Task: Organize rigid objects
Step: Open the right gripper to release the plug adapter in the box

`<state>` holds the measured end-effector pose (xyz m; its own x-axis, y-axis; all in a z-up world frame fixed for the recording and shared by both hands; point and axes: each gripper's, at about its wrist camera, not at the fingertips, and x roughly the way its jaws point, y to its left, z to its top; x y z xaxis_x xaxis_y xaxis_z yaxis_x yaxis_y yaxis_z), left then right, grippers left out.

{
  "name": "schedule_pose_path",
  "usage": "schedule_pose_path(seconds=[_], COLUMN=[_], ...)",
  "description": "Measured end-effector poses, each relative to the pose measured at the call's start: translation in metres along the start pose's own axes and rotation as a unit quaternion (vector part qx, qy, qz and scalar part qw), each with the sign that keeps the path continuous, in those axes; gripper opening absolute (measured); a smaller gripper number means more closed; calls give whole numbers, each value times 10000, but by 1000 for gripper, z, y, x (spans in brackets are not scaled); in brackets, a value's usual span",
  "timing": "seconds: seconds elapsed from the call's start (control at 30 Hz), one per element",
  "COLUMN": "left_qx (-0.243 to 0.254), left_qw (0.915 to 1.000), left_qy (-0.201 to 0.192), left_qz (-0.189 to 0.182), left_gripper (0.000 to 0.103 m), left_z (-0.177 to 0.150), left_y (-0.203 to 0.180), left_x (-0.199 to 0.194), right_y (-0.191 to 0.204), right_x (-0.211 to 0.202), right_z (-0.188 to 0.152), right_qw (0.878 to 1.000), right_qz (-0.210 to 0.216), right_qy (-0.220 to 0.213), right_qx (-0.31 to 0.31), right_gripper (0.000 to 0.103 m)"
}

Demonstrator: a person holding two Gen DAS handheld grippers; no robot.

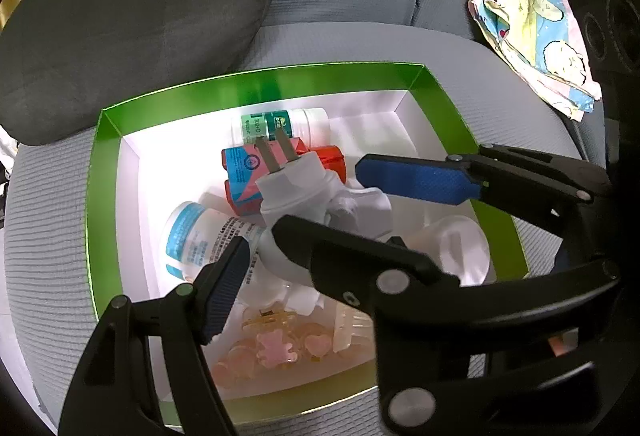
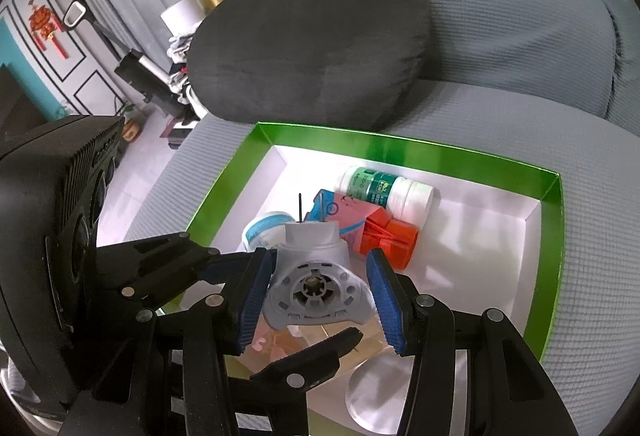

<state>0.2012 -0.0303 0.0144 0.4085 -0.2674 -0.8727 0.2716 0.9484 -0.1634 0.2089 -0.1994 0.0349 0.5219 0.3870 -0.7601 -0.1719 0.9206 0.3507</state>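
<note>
A white plug-in device (image 1: 296,188) with two metal prongs is held over a green-rimmed white box (image 1: 108,172) on a grey sofa seat. My right gripper (image 2: 316,300) is shut on it, blue pads on both sides of its grey underside (image 2: 316,296). My left gripper (image 1: 320,220) is open around the same spot, touching nothing. In the box lie a green-label white bottle (image 1: 280,124), a red and blue carton (image 1: 244,172), a blue-label white bottle (image 1: 200,236) and pink hair clips (image 1: 276,348). The box also shows in the right wrist view (image 2: 552,236).
A dark grey cushion (image 1: 136,20) lies behind the box. A patterned cloth (image 1: 536,32) lies at the right on the sofa. The other gripper's black body (image 2: 52,236) fills the left of the right wrist view. A white round lid (image 1: 460,248) sits in the box.
</note>
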Motion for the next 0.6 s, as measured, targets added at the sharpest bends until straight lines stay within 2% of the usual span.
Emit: schedule_pose_path(seconds=[0.33,0.6], left_qx=[89,-18], left_qw=[9993,9995], left_qy=[59,36], left_qz=[348,303], left_gripper=[69,71], left_z=[-2,-2], left_y=[-5,-2], left_x=[2,-1], right_y=[-1,-4], right_x=[-2,-10], right_z=[-4,-6], right_qw=[9993,9993], right_qz=[-369,-369], right_qy=[-26,-87], right_qx=[-36,27], right_gripper=[53,53])
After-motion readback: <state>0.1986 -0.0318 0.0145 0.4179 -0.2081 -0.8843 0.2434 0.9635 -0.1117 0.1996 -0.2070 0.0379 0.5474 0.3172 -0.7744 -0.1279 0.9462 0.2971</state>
